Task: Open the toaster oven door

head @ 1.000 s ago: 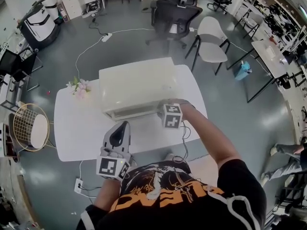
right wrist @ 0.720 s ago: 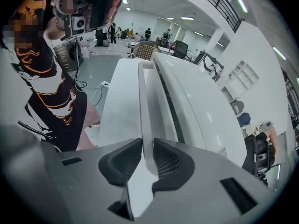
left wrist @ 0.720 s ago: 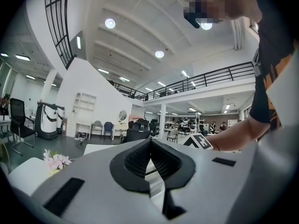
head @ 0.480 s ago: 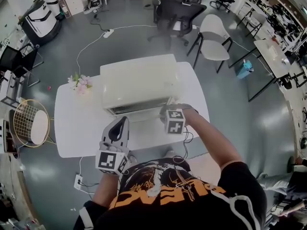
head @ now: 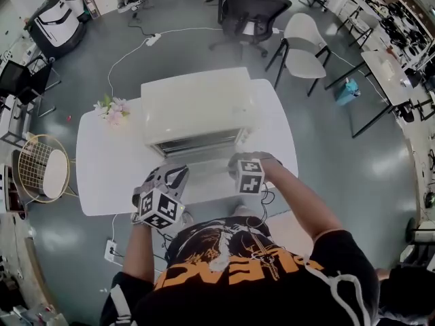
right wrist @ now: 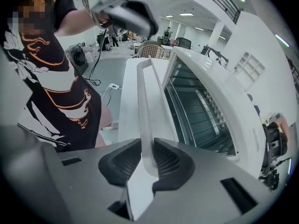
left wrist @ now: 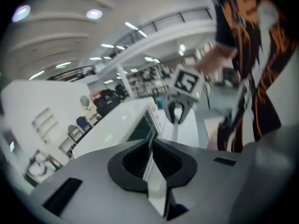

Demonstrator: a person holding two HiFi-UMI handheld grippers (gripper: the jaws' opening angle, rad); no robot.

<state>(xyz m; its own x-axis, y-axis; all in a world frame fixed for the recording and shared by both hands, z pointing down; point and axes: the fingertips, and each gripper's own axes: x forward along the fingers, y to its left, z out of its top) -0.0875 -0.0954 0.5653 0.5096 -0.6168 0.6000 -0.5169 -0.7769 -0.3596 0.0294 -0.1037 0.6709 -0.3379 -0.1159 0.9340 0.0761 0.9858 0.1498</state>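
Ribbed black jaws of the right gripper (right wrist: 147,160) clamp the smooth white bar handle (right wrist: 145,106) of the boxy cream toaster oven (head: 194,104), which sits mid-table (head: 102,175). The left gripper (left wrist: 152,160), near-left, has its jaws nearly together.

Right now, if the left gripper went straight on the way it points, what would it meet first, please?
Probably the handle of the oven door, which runs on from its jaws to the right gripper clamped on it; blur leaves depth unclear.
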